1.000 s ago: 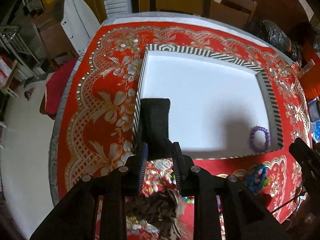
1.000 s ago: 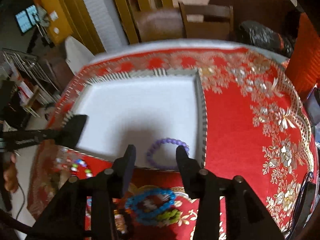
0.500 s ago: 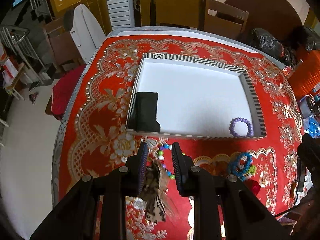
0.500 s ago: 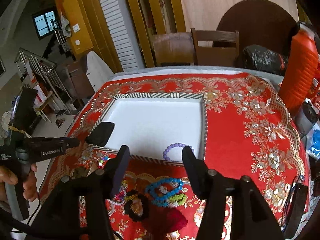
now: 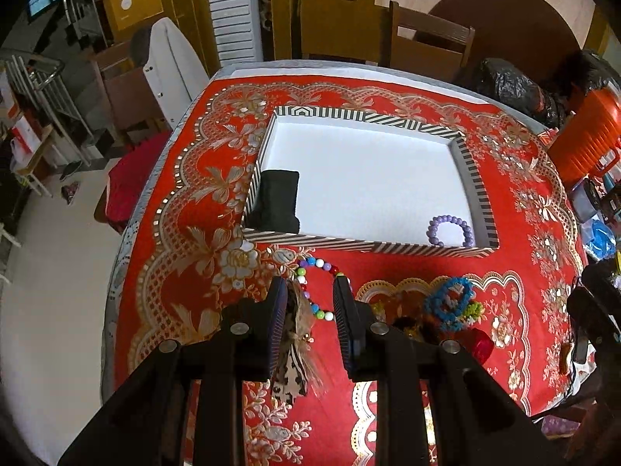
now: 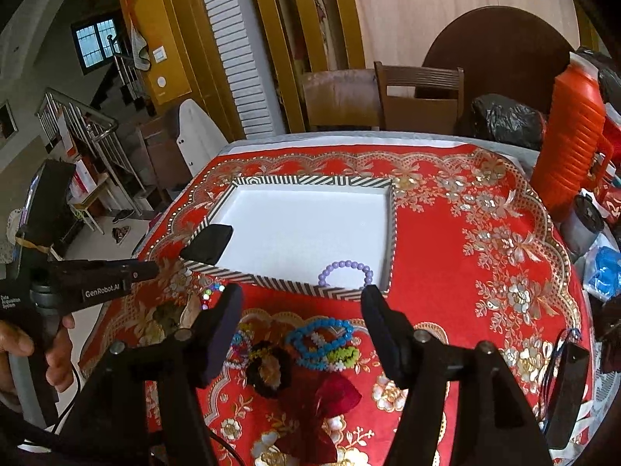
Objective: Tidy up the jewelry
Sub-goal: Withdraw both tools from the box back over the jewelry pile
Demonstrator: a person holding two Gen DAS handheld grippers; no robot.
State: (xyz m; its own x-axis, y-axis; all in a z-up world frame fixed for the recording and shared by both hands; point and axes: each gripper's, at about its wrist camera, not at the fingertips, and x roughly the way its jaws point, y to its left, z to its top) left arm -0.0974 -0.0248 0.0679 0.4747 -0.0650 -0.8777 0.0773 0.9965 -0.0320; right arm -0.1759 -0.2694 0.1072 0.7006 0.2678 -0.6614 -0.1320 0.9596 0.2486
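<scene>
I have both grippers hovering above the near edge of the table [image 5: 516,178], which is covered with a red and gold cloth. The left gripper [image 5: 310,303] has its jaws apart with nothing clamped; below them lie a leopard-print hair piece [image 5: 295,353] and a multicoloured bead bracelet [image 5: 318,291], both on the cloth near the front wall of the striped tray [image 5: 349,244]. The right gripper [image 6: 302,310] has just been opening its jaws; they stand wide apart and empty.

Inside the tray, a black pouch [image 5: 277,200] leans in the near left corner against the left wall, and a purple bead bracelet [image 5: 450,231] lies in the near right corner, close to the front wall. Outside the tray, between its front wall and the near table edge, I see a blue bead bracelet [image 6: 320,338] touching a yellow-green one [image 6: 343,355], a dark scrunchie [image 6: 268,369] just beside them, and a dark red cloth piece [image 6: 333,392] nearer to me. An orange jug [image 6: 570,147] stands at the table's right edge
</scene>
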